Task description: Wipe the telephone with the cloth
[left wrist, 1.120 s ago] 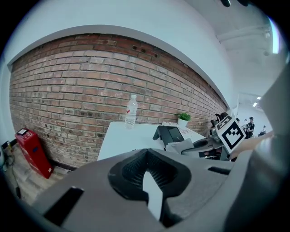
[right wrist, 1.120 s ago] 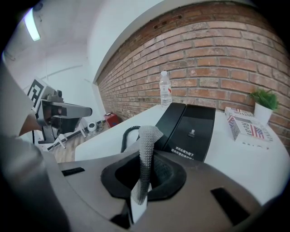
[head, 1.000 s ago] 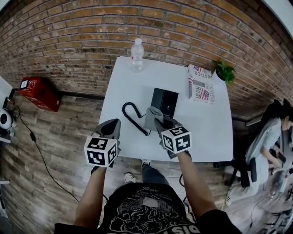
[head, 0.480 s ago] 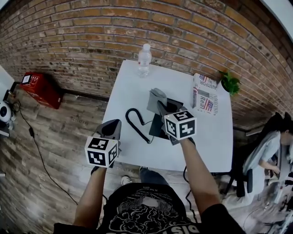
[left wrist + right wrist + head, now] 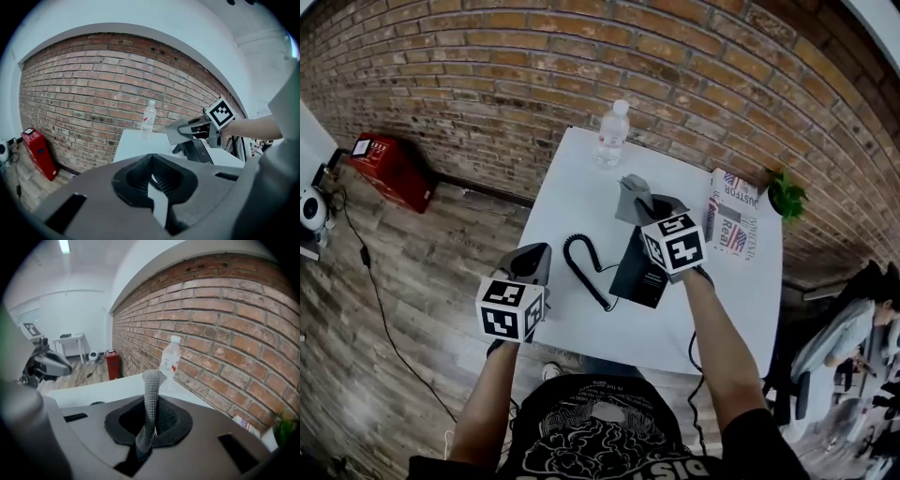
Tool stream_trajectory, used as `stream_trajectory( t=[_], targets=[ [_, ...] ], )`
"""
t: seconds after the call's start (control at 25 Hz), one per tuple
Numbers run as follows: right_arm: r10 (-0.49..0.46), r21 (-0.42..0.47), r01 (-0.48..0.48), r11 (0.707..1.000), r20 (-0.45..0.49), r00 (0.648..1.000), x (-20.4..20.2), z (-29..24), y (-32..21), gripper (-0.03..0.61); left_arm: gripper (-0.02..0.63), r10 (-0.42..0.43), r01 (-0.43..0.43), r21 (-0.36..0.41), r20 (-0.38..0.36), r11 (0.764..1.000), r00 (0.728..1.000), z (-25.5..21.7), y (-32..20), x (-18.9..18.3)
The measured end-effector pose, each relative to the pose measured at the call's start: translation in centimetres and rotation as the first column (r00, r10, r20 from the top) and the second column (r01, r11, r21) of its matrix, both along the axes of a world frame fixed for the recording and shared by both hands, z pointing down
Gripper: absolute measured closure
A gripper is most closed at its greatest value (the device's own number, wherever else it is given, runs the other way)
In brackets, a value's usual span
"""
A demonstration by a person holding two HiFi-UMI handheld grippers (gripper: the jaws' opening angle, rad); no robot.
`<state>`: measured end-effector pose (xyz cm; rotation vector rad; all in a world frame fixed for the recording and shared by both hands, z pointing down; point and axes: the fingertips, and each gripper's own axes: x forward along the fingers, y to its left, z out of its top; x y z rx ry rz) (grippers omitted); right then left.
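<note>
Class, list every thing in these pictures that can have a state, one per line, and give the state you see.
Left hand-held gripper: shut, empty.
Right hand-held gripper: shut on the cloth, over the telephone.
Cloth: pinched, sticking up from the jaws.
Telephone: resting on the table.
Coiled cord: lying loose beside the telephone.
Water bottle: upright, capped.
Magazine: closed, lying flat.

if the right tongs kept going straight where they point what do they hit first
Probably the water bottle; it stands slightly right of that line, so the right tongs, shut on the cloth, might instead reach the brick wall.
</note>
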<state>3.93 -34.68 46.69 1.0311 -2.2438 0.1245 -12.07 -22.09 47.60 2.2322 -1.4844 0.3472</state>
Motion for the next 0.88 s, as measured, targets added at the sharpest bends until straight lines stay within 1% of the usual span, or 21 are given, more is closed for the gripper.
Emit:
stream_trajectory(
  t=[0.12,0.4,0.88],
  targets=[
    [-0.050,0.003,0.051,0.999,-0.079,0.996,-0.1,1.1,-0.1,0.568,0.608,-0.007,0.007,-0.004,-0.001,1.000,1.000,0.2,-0.4,-0.1],
    [-0.127,-0.027,0.125,0.992,-0.133,0.983,-0.8,2.8,1.3,0.568,0.609,-0.006,0.006,-0.013,-0.003,1.000,1.000,0.7,-0.3,0.1],
    [-0.157,-0.068,0.149,0.987,-0.131,0.979,-1.5,4.4,4.8,0.568,0.608,-0.010,0.010,-0.009,-0.001,1.000,1.000,0.2,1.6,-0.3]
  ],
)
